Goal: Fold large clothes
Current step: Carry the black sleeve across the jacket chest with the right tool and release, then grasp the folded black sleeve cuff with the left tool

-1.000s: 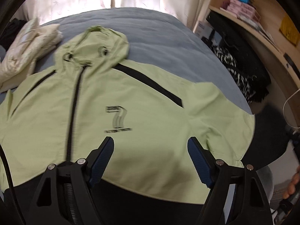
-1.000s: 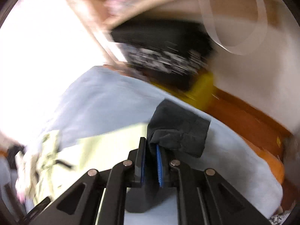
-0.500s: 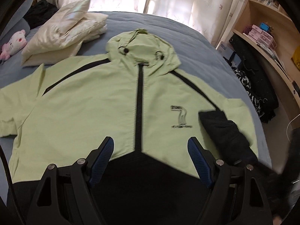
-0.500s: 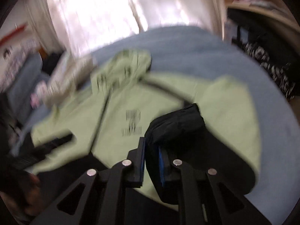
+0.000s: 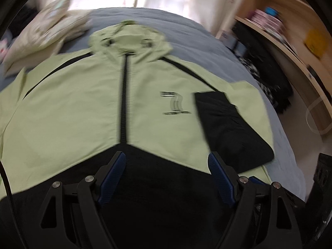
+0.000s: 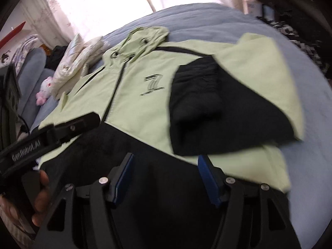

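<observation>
Jacket [image 5: 68,112], one, smooth lime fabric with black hem, lies flat on the grey bed [image 5: 186,33], black sleeve [image 5: 226,124] folded across at three o'clock. Left gripper [image 5: 167,176] gapes empty; right gripper [image 6: 166,178] is opening, empty.

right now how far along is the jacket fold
Done: the black sleeve on one side lies folded over the green jacket chest. In hand: nothing; the right gripper is opening with nothing between its pads, and the left gripper is open. Left: the other sleeve, hood and body folds.
</observation>
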Motion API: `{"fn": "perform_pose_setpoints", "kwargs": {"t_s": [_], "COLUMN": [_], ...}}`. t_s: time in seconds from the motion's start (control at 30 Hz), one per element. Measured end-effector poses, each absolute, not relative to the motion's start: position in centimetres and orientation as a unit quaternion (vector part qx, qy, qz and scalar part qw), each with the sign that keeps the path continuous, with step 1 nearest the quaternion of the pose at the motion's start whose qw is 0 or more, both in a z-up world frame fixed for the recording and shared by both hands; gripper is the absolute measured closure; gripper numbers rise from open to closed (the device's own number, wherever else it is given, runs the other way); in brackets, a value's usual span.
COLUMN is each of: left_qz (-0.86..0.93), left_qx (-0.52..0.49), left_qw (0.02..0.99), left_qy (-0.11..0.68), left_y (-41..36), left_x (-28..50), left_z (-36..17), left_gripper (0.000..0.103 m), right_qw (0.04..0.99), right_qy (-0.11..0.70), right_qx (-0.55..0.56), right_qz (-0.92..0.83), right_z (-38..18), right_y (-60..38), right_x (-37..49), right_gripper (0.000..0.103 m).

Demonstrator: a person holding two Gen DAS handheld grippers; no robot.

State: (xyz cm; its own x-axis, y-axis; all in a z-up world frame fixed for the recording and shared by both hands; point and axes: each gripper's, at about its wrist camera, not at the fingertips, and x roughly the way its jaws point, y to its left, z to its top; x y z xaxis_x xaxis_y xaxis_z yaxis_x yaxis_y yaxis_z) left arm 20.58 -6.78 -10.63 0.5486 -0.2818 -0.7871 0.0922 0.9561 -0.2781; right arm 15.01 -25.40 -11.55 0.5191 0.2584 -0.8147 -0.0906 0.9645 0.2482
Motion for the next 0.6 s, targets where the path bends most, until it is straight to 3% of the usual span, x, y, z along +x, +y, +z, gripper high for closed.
{"fn": "perform_pose_setpoints", "kwargs": {"t_s": [0.53, 0.57, 0.6], "left_qz": [-0.189, -0.184, -0.181], "left_qx": [0.003, 0.007, 0.008], "left_qw": [0.833, 0.832, 0.831], "left_qy": [0.52, 0.524, 0.526], "left_y": [-18.1, -18.4, -18.7], "left_x": [23.9, 24.3, 24.8], "left_z": [-13.6, -13.8, -14.1], "left_gripper": [0.023, 0.026, 0.043], "right_qw": [0.889, 0.889, 0.888], "right_qy": [0.445, 0.446, 0.447], "right_qx": [0.09, 0.087, 0.084], "right_qz": [-0.056, -0.059, -0.062], "right_z": [-9.8, -9.9, -10.0], "right_y": [-31.8, -31.7, -31.7], "right_x": [12.6, 12.6, 12.5], "right_gripper": [0.04, 0.04, 0.04]}}
